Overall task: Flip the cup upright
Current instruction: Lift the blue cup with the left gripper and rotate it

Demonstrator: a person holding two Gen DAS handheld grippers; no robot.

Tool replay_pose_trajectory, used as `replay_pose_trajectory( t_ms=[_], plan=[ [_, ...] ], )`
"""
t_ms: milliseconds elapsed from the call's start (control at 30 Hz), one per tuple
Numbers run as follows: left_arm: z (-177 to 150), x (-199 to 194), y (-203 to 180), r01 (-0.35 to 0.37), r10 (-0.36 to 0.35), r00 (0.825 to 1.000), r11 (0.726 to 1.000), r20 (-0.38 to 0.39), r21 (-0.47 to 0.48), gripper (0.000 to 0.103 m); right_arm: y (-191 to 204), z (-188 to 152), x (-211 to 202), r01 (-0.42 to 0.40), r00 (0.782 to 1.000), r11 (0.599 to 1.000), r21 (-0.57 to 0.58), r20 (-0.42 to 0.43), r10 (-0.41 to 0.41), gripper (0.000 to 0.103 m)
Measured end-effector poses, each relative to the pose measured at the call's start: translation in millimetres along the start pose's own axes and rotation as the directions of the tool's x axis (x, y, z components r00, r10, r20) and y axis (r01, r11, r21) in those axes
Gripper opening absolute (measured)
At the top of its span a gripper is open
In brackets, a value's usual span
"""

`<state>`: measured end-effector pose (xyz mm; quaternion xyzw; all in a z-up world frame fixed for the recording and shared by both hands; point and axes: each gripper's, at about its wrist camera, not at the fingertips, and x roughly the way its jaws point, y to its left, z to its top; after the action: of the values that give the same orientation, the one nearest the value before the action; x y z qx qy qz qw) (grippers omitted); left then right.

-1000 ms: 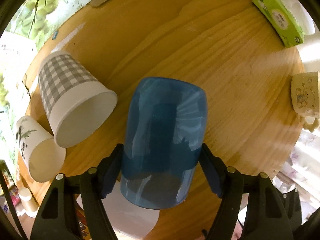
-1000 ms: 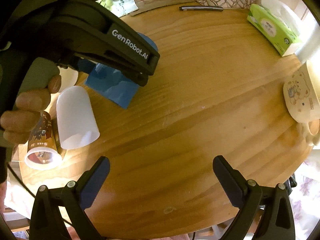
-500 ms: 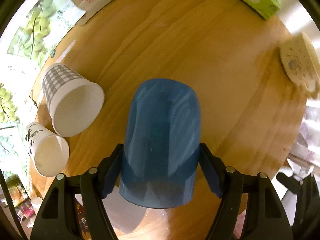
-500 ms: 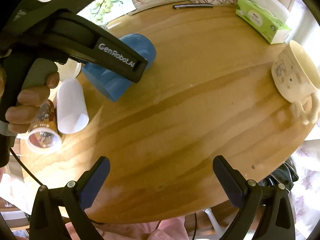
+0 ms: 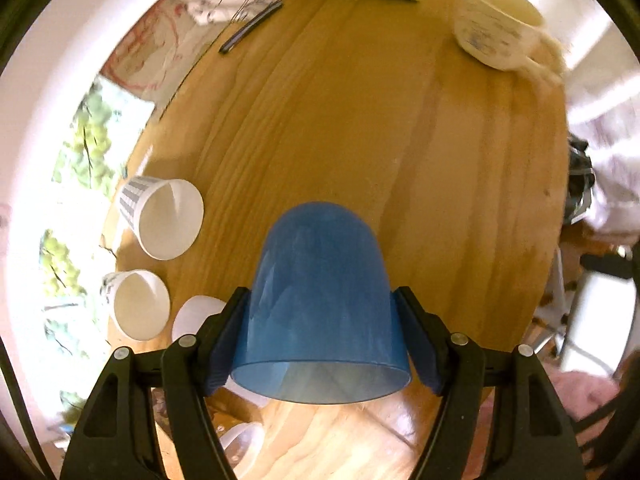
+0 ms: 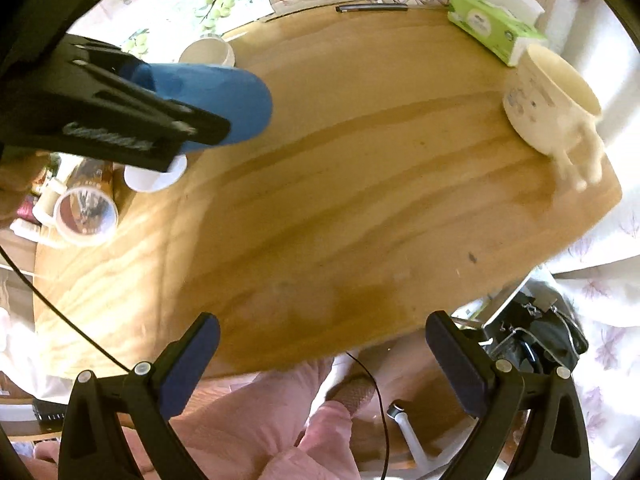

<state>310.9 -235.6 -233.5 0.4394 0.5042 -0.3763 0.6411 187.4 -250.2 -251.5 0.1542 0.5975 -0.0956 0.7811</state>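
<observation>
My left gripper (image 5: 320, 312) is shut on a blue plastic cup (image 5: 316, 280), its pads on the cup's two sides. The cup is lifted clear of the round wooden table (image 5: 400, 140). Its closed bottom points away from the camera and its open mouth faces the camera. In the right wrist view the blue cup (image 6: 224, 104) hangs on its side above the table's left part, held by the left gripper (image 6: 120, 120). My right gripper (image 6: 320, 344) is open and empty, above the table's near edge.
A checked paper cup (image 5: 160, 216), a white paper cup (image 5: 136, 304) and a small white cup (image 5: 196, 312) stand at the table's left. A cream mug (image 6: 548, 100), a green tissue box (image 6: 492, 28) and a dark pen (image 6: 372, 8) lie at the far side. A brown printed cup (image 6: 86, 212) stands at the left edge.
The left gripper has lifted the blue cup off the table and tipped it, so its open mouth now faces the camera. The right gripper has drawn back toward the table's near edge.
</observation>
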Motion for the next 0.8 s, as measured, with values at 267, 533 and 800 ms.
replay_pose_trajectory(
  t_ms=[267, 533, 800],
  plan=[
    [-42, -36, -32, 0.036, -0.038, 0.999, 0.992, 0.012, 0.120, 0.075, -11, -28, -13, 0.018, 1.000, 1.000, -0.004, 0.005, -0.018, 0.103],
    [-68, -45, -43, 0.203, -0.202, 0.979, 0.976, -0.011, 0.075, 0.075, -15, -50, -25, 0.027, 0.999, 0.999, -0.034, 0.019, -0.027, 0.103],
    [-91, -40, -44, 0.403, -0.404, 0.915, 0.914, -0.005, -0.045, 0.075, -11, -71, -24, 0.048, 0.999, 0.996, -0.076, 0.004, -0.047, 0.103]
  ],
)
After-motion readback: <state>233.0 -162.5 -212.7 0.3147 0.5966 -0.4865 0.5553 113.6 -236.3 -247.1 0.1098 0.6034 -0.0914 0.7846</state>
